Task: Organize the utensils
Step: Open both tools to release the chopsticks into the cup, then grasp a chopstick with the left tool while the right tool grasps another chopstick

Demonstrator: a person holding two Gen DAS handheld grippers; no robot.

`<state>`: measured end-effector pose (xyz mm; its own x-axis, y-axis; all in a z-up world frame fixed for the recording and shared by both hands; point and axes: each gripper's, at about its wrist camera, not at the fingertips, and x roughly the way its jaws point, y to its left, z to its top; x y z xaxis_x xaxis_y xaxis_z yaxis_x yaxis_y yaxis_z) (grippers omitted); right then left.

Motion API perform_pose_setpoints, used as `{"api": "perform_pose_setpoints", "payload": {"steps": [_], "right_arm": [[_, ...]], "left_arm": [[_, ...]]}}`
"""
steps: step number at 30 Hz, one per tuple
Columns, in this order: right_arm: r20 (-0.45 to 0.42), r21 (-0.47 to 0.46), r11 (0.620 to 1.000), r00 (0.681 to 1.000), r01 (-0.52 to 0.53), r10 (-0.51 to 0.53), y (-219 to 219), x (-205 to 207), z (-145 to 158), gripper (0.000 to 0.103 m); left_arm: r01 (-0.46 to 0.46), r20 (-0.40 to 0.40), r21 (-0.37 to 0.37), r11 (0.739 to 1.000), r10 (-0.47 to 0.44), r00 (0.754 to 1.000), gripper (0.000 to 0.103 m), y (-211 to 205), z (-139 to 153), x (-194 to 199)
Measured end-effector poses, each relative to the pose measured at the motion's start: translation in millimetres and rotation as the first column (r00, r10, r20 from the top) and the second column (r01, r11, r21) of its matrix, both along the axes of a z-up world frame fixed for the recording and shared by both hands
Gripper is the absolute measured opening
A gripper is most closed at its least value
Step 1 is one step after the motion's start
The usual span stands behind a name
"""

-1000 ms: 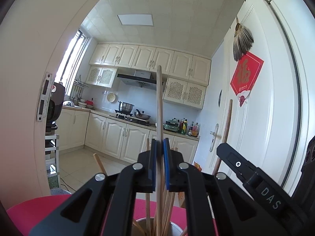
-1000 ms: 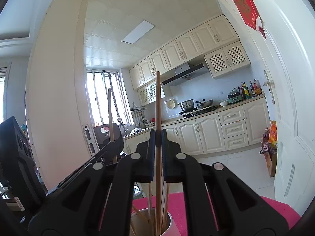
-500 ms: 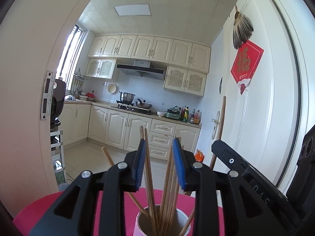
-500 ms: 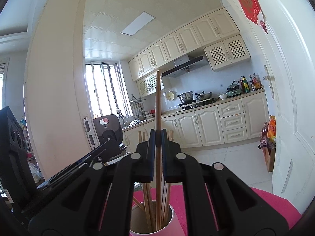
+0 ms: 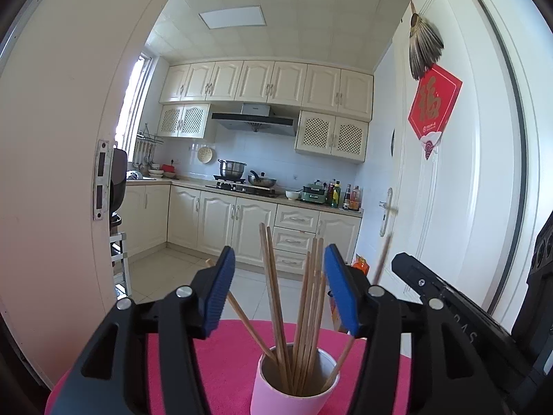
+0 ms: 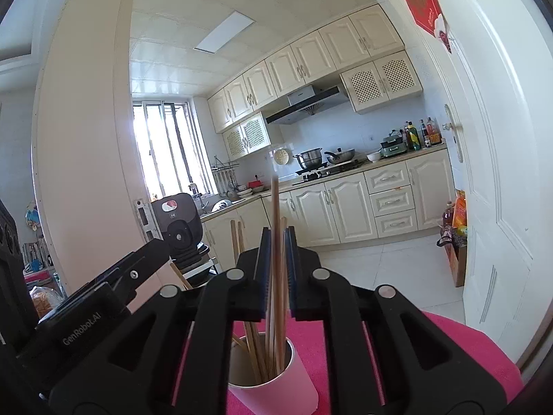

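Note:
A pale pink cup stands on a pink table and holds several wooden chopsticks. My left gripper is open and empty, its blue pads wide apart on either side of the chopstick tops. The cup also shows in the right wrist view. My right gripper has its jaws slightly parted around one blurred chopstick that drops into the cup. The right gripper's body shows at the right of the left wrist view.
Beyond the table lies a kitchen with cream cabinets, a stove with pots and a white door on the right. A door frame stands close on the left.
My left gripper let go of its chopstick and opened wide. My right gripper lowered its chopstick toward the cup and its jaws have just parted; the stick now slides down.

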<state>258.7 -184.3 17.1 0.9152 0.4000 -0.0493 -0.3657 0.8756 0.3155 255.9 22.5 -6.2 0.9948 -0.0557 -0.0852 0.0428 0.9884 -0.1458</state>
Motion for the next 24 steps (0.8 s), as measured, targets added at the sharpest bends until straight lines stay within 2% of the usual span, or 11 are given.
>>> {"api": "perform_pose_setpoints", "payload": {"steps": [1,3,14,18,24], "right_arm": [[0.003,-0.002,1.000,1.000,0.005,-0.005,-1.4,-3.7,1.8,0.032],[0.012,-0.005,1.000,1.000,0.018,-0.018,-4.5,-13.8,4.1,0.046],[0.048,-0.076,0.991,0.993,0.108,-0.104,-21.1,-73.3,20.0,0.051],[0.050,-0.091,0.988,0.991,0.128,-0.123,-26.7,-93.2,23.3,0.053],[0.031,-0.131,0.980,0.989,0.147,-0.144,-28.1,-118.4,20.3,0.056]], "left_arm": [[0.000,-0.002,0.002,1.000,0.000,1.000,0.056,-0.7,1.6,-3.1],[-0.002,-0.002,0.010,1.000,0.002,1.000,0.058,-2.2,4.0,-10.9],[-0.007,0.006,0.044,0.999,0.007,1.000,0.062,-7.0,12.7,-65.7],[0.000,-0.002,0.035,0.999,0.000,1.000,0.062,-8.4,13.6,-87.4],[0.018,-0.025,0.067,0.998,-0.016,1.000,0.064,-17.3,11.2,-116.5]]}}
